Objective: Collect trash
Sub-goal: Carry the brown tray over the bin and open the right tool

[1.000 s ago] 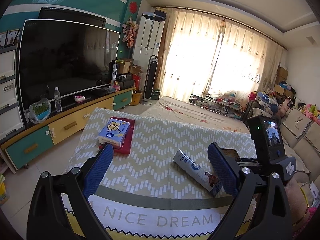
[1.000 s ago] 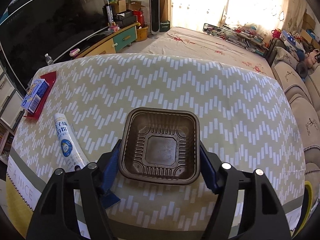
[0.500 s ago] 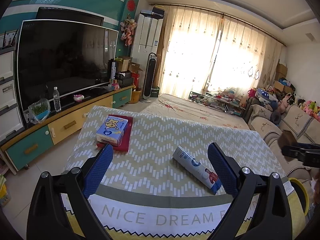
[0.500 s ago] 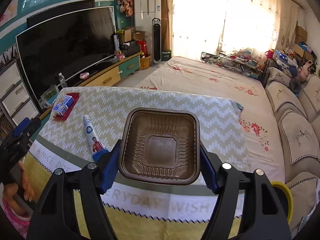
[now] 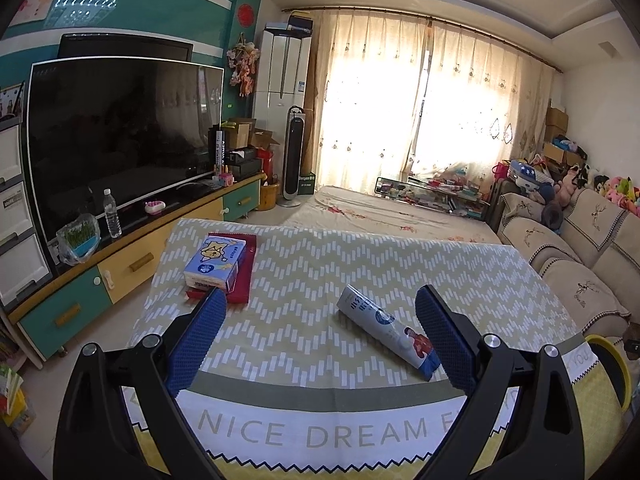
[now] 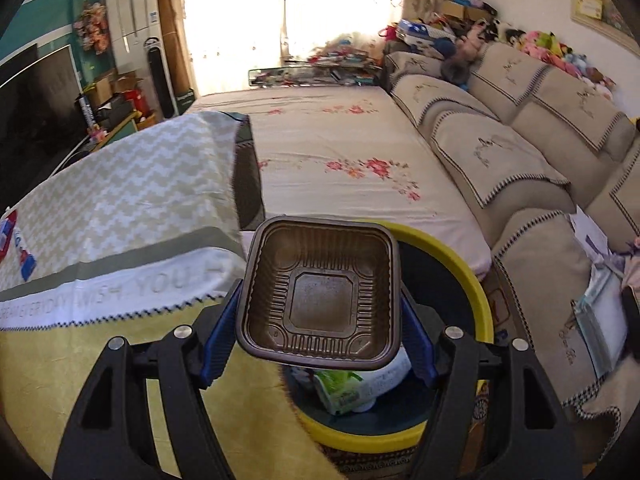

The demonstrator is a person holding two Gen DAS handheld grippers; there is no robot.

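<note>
My right gripper [image 6: 320, 332] is shut on a brown square plastic tray [image 6: 320, 292] and holds it above a yellow-rimmed trash bin [image 6: 476, 296] beside the table; white and green packaging [image 6: 352, 388] lies inside the bin. My left gripper [image 5: 320, 332] is open and empty, low over the near edge of the cloth-covered table [image 5: 304, 436]. A white and blue tube-shaped wrapper [image 5: 388, 330] lies on the table between its fingers, closer to the right one. The bin's rim [image 5: 612, 356] shows at the right edge of the left wrist view.
A blue tissue pack [image 5: 214, 264] lies on a red book [image 5: 244, 276] at the table's far left. A TV stand [image 5: 132, 256] with a bottle is left of the table. A sofa [image 6: 520, 152] runs along the right, a floral mat [image 6: 340, 160] beyond.
My right gripper has carried the brown tray off the table, swinging right to above the yellow bin. My left gripper has stayed open over the table's near edge.
</note>
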